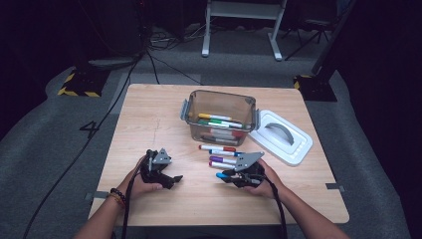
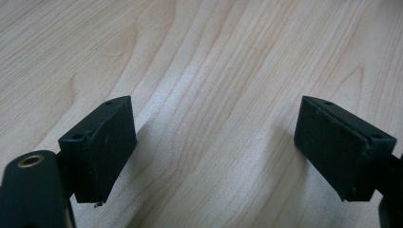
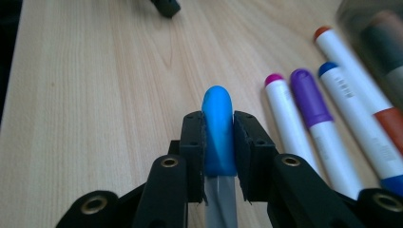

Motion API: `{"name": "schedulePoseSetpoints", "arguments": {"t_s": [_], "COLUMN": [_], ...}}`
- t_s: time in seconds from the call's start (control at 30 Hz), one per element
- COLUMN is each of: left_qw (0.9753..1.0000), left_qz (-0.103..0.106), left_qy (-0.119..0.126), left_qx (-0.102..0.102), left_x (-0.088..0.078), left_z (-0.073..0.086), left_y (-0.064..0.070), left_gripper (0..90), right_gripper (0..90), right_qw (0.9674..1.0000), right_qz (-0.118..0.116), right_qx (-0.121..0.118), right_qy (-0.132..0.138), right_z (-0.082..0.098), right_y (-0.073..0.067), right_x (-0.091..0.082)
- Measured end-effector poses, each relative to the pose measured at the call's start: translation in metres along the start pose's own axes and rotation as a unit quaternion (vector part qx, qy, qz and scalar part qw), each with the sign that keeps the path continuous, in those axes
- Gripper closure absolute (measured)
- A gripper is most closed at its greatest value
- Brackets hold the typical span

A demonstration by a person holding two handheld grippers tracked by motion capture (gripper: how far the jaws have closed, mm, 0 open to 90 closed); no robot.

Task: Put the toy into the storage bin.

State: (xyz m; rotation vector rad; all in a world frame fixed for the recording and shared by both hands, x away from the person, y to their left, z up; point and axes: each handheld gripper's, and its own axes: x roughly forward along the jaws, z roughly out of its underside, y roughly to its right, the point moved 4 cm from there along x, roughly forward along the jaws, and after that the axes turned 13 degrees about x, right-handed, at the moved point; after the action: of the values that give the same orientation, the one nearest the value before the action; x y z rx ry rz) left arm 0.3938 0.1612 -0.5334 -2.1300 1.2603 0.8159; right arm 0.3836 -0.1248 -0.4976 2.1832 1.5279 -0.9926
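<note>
My right gripper [image 3: 218, 130] is shut on a marker with a light blue cap [image 3: 218, 128] and a grey barrel, low over the wooden table. In the high view the right gripper [image 1: 226, 175] sits at the front middle, the blue cap [image 1: 219, 175] poking out to its left. Several more markers [image 1: 219, 155] lie on the table just behind it; the right gripper view shows a magenta-capped one [image 3: 290, 121], a purple-capped one [image 3: 311, 107] and a blue-tipped one [image 3: 351, 114] side by side. My left gripper [image 1: 171, 180] rests on the table at the front left, its jaws wide apart [image 2: 214, 152] over bare wood.
A clear plastic box [image 1: 191, 107] holding several markers stands at the table's middle back. Its white lid [image 1: 298, 147] with a grey handle lies to the box's right. Beyond the table are floor cables and stand legs.
</note>
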Motion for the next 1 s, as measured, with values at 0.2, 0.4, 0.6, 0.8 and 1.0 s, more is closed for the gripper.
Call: {"name": "schedulePoseSetpoints", "arguments": {"t_s": [0.2,0.4,0.6,0.8,1.0], "left_qw": [1.0000,1.0000,1.0000,1.0000,1.0000], "left_qz": [0.000,0.000,0.000,0.000,0.000], "left_qy": [0.000,0.000,0.000,0.000,0.000], "left_qx": [0.000,0.000,0.000,0.000,0.000], "left_x": [0.000,0.000,0.000,0.000,0.000], "left_z": [0.000,0.000,0.000,0.000,0.000], "left_y": [0.000,0.000,0.000,0.000,0.000], "left_gripper": [14.2,14.2,14.2,14.2,14.2], "right_gripper": [75.5,75.5,75.5,75.5,75.5], "right_qw": [0.9994,0.9979,0.9948,0.9911,0.9881], "right_qz": [0.005,0.011,0.025,0.042,0.057], "right_qx": [0.000,-0.005,-0.013,-0.019,-0.022], "right_qy": [0.035,0.063,0.098,0.125,0.141], "right_z": [-0.011,-0.025,-0.048,-0.076,-0.103], "right_y": [0.001,-0.002,-0.003,0.000,0.009], "right_x": [-0.021,-0.043,-0.072,-0.100,-0.117]}}
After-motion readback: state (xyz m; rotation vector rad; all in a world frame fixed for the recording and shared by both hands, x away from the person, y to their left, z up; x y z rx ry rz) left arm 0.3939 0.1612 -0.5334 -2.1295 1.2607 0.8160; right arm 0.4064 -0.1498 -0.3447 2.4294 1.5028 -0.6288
